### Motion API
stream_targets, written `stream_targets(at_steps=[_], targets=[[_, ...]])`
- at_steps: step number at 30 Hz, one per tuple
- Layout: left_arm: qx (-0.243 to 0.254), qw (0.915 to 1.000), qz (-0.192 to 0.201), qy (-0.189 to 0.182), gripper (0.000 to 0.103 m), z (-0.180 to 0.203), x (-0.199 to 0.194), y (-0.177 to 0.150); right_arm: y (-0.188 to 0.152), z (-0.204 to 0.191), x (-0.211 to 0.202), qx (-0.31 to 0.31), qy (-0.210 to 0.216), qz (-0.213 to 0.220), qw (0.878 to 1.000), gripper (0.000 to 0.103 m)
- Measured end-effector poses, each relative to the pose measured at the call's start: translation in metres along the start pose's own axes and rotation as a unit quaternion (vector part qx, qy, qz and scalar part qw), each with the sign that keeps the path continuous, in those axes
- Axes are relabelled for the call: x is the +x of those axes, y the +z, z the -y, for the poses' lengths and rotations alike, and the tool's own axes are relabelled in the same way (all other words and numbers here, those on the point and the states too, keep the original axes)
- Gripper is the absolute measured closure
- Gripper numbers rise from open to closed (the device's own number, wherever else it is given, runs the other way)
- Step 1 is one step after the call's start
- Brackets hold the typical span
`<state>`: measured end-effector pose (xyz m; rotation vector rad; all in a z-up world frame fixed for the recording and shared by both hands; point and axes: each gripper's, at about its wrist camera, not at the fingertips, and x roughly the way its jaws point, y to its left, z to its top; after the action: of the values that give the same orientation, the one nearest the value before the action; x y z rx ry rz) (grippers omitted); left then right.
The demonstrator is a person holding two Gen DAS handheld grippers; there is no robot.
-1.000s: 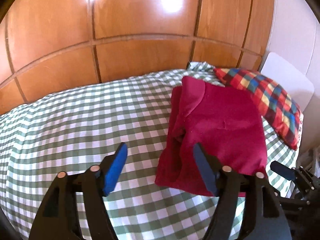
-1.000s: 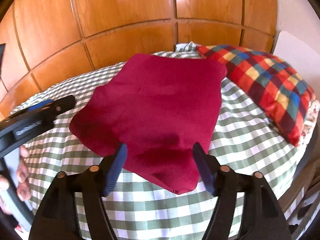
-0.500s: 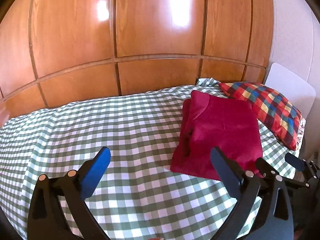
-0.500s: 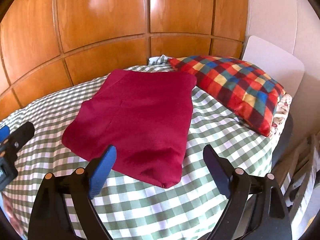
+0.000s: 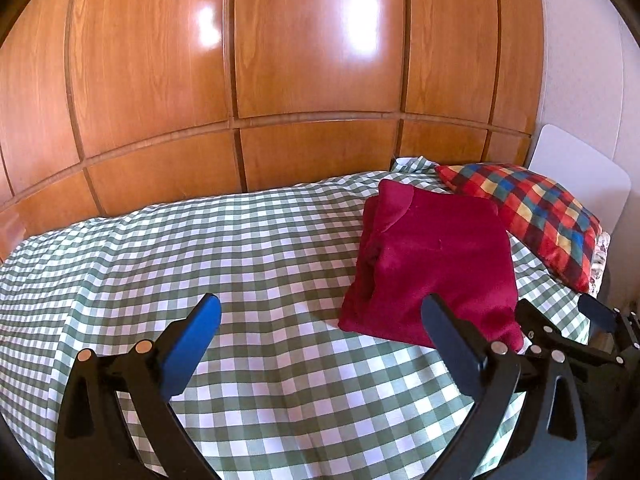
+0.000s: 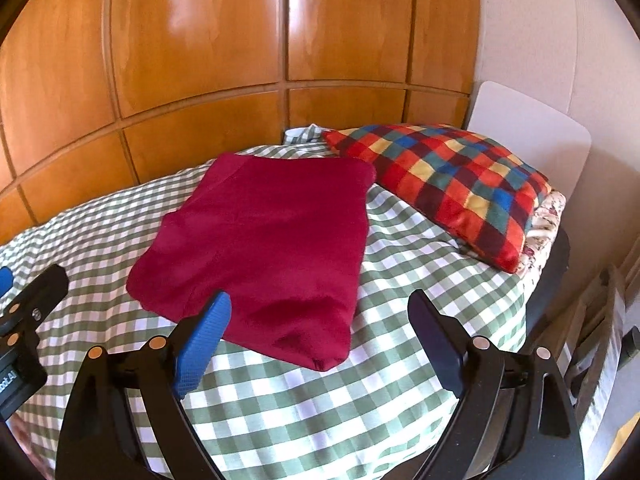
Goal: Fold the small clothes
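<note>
The folded dark-red garment (image 6: pixel 260 248) lies flat on the checked bedspread (image 5: pixel 200 264), just beside the plaid pillow (image 6: pixel 452 184). Both the left hand-held gripper (image 5: pixel 320 332) and the right hand-held gripper (image 6: pixel 320 328) are released, nothing between them (fold looks finished); draw them clear without snagging the near edge.

– What carries it all?
– A bed (image 5: pixel 248 248) in green-and-white check.
– And lying on it?
– A folded red garment (image 6: pixel 264 248), with a multicoloured checked cushion (image 6: pixel 452 184) just beside it.
</note>
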<state>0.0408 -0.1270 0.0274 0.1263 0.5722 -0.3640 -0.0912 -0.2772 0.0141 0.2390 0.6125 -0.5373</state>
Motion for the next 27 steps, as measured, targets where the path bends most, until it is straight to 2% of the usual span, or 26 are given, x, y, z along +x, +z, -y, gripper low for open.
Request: stream_targets(at_steps=[16,27], targets=[[-0.005,1.0,0.003,0.004,0.003,-0.0044,0.0022,0.0039,0.0074,0.0062,-0.0022,0.047,-0.026,0.005,0.999,0.014],[0.006,0.9999,0.005,0.012,0.003,-0.0008,0.0054,0.0034,0.0052,0.0035,0.0026,0.042,-0.023,0.002,0.999,0.012]])
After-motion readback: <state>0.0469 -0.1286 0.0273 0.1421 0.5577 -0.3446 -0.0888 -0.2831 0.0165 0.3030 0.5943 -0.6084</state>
